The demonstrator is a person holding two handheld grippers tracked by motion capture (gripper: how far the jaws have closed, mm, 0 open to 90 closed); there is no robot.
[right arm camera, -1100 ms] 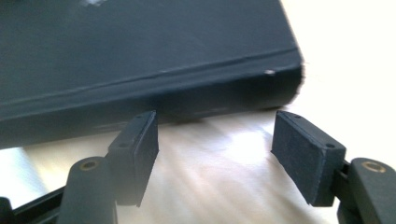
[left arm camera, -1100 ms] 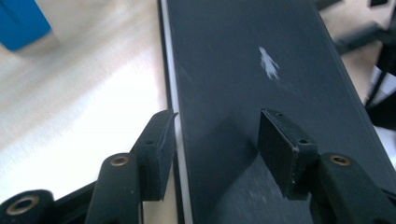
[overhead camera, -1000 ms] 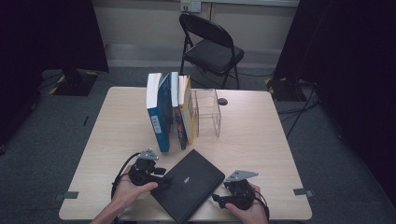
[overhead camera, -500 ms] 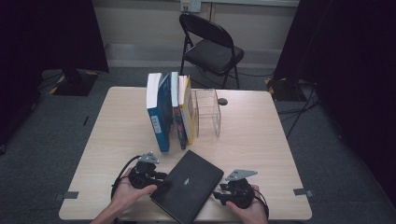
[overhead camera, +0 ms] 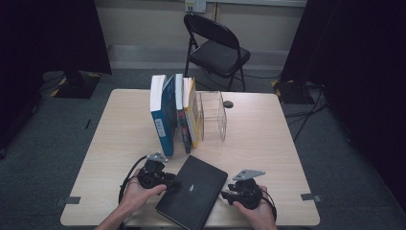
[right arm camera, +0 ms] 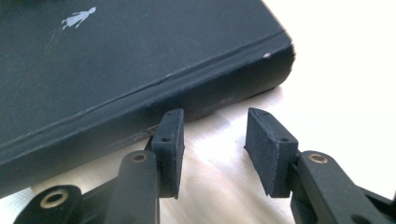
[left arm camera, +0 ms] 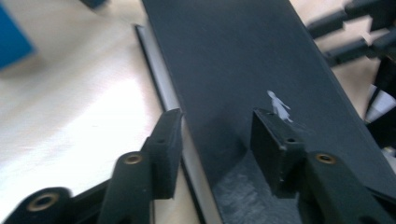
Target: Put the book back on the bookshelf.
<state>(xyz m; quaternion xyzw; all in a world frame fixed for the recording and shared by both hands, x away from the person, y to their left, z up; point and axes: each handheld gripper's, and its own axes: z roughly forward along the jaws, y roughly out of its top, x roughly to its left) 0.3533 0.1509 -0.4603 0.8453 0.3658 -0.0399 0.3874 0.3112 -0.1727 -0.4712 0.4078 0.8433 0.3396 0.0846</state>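
High view: a black book (overhead camera: 191, 191) lies at lower centre of the desk (overhead camera: 268, 134), flanked by both grippers for a two-sided lift.

Left gripper view: left gripper (left arm camera: 217, 128), jaws open, straddles the book's edge.

Right gripper view: right gripper (right arm camera: 215, 128), jaws open, faces its spine.

Black hardcover book (overhead camera: 192, 191) lies flat, angled, near table edge.

A studio-like recording room: black curtains (overhead camera: 62, 33), grey carpet (overhead camera: 43, 139), a folding chair (overhead camera: 215, 50) behind one desk (overhead camera: 258, 139).
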